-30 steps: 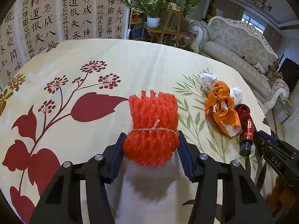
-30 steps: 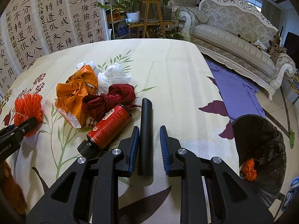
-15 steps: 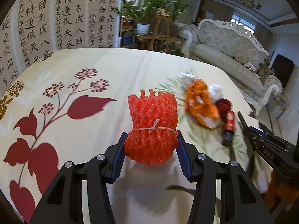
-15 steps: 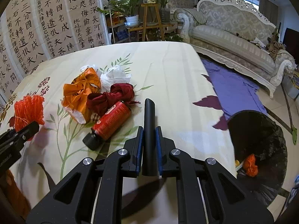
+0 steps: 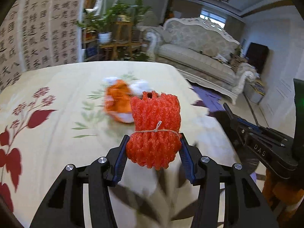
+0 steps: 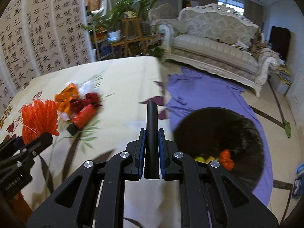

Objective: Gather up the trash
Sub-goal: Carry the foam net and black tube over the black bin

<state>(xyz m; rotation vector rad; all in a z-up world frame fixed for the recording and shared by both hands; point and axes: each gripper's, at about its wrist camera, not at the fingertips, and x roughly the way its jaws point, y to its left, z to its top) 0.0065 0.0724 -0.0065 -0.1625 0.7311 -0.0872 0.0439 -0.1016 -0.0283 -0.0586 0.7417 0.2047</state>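
Writing first: the body of the right gripper (image 5: 262, 148) carries the letters "DAS" as seen from the left wrist; a label on the left gripper's body in the right wrist view is too blurred to read with confidence. The wall panels (image 6: 43, 36) behind the table are covered in columns of black Chinese calligraphy. Left gripper (image 5: 153, 152) is clamped on an orange foam net bundle (image 5: 154, 129) tied round the middle with string, its upper half standing out past the fingertips, held above the floral tablecloth (image 5: 57, 87). Right gripper (image 6: 152, 148) is closed on a black tube (image 6: 152, 129), which points straight ahead between the blue pads (image 6: 141, 152). On the cloth lie an orange bag (image 6: 66, 96), white paper (image 6: 86, 86), dark red cloth (image 6: 89, 99) and a red bottle (image 6: 83, 115) with black cap, clustered together. The black-lined bin (image 6: 218, 131) sits on the floor to the right of the table, just beyond the tube, with orange and yellow scraps inside.
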